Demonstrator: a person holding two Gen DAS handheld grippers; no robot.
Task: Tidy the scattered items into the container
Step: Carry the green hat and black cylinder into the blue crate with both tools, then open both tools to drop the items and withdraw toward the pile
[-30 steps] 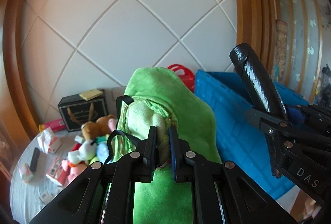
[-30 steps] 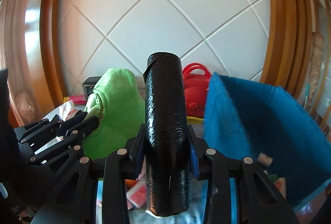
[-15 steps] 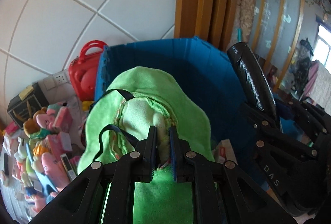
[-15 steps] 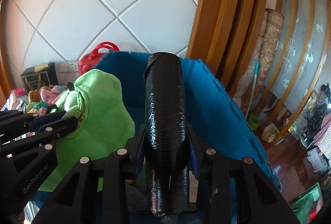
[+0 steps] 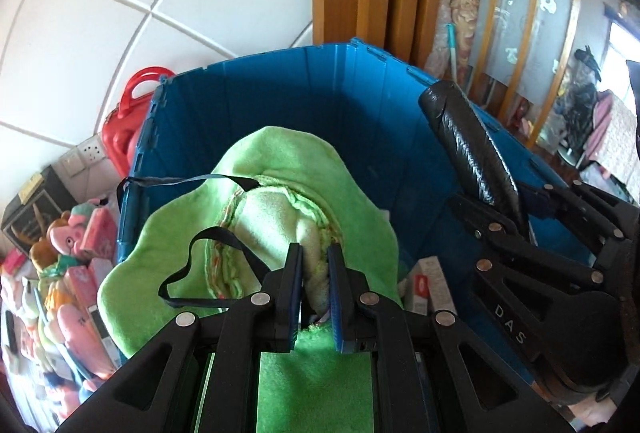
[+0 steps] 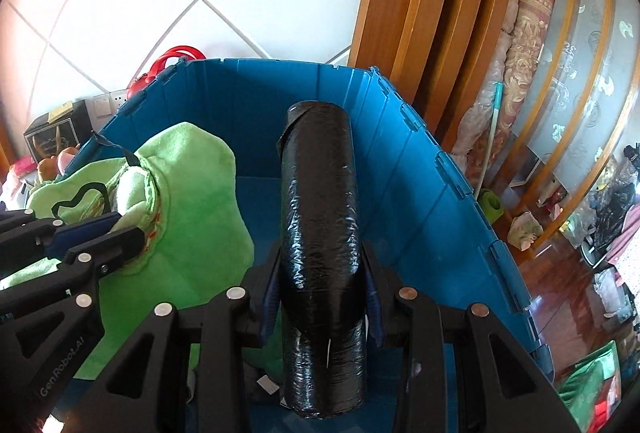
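Your left gripper (image 5: 314, 287) is clamped on the green plush cloth (image 5: 280, 193), held over the blue container (image 5: 280, 93) near its left wall. Your right gripper (image 6: 320, 297) pinches the black wrapped roll (image 6: 320, 233) above the open middle, clear of the walls. "DAS" and "GenRobot.AI" mark the fingers. Small boxes (image 5: 430, 285) lie on the container floor; toys (image 5: 68, 273) crowd outside its left wall.

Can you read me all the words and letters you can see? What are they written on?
"DAS": on the right tongs, seen from the left camera.
"GenRobot.AI": on the left tongs, seen from the right camera.
Print on the box in the blue bin: too small to read.
Print on the black box: too blurred to read.
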